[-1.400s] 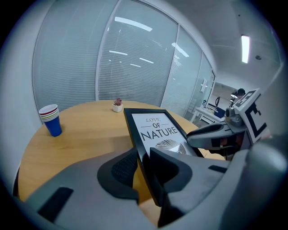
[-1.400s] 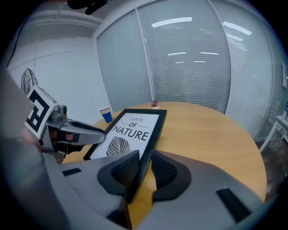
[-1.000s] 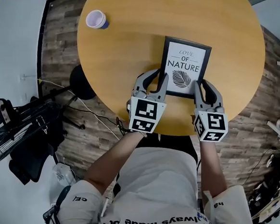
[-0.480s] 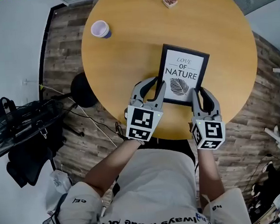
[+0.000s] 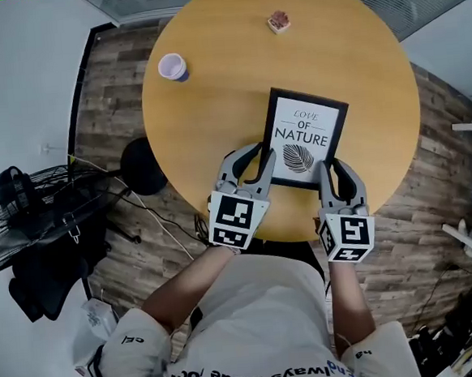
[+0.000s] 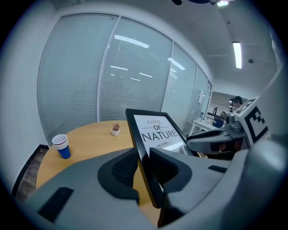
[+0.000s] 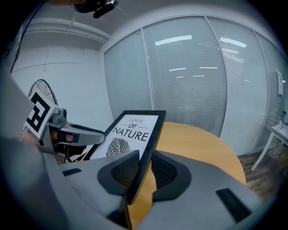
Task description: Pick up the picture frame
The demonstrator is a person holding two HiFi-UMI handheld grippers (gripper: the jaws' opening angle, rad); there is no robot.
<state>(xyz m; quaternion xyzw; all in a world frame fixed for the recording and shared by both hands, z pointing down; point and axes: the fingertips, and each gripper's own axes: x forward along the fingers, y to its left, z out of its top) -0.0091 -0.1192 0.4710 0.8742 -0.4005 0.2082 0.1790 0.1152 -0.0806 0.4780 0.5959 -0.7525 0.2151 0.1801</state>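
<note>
A round wooden worktop [image 5: 213,104] fills the head view. Over its near side a black picture frame [image 5: 301,134], printed "Love of Nature", is held tilted. The left hand-held gripper [image 5: 256,153] clamps its lower left edge and the right hand-held gripper [image 5: 336,168] its lower right edge. A paper cup [image 5: 172,67] and a tiny potted plant [image 5: 278,21] stand well apart.
</note>
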